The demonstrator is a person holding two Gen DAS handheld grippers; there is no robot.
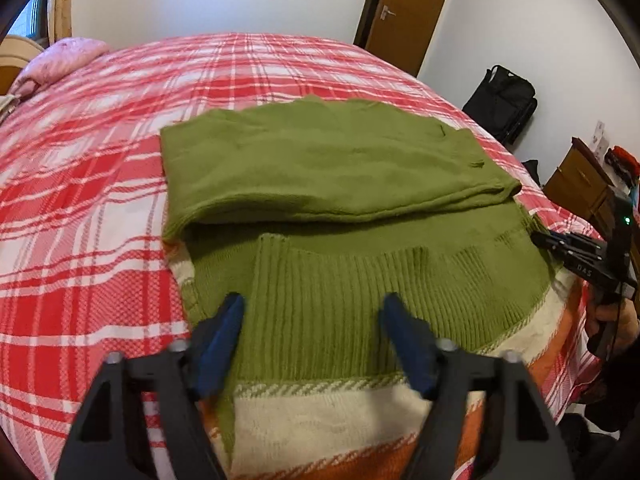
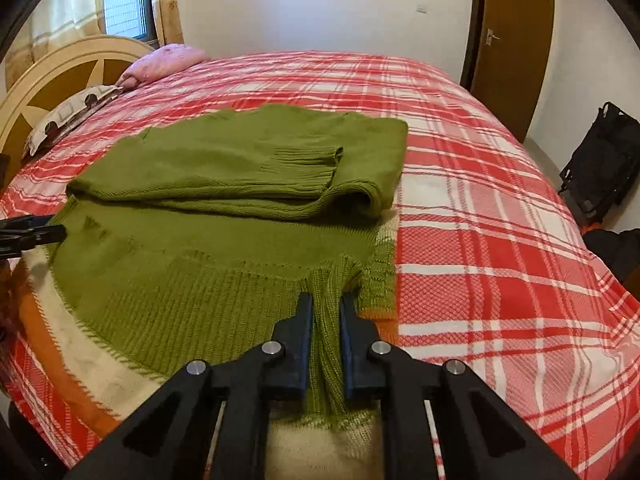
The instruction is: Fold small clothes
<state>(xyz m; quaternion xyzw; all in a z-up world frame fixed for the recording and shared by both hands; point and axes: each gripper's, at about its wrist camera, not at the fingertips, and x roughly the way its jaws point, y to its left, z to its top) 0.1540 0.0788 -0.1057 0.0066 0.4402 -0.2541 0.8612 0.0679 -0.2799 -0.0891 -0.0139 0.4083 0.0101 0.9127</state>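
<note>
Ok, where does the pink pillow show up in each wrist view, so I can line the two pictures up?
Left wrist view: pink pillow at the upper left, at the far corner of the plaid bed.
Right wrist view: pink pillow at upper left of centre, beside the cream headboard.
Shared landmark: the brown door, upper right in both, beyond the green sweater.
</note>
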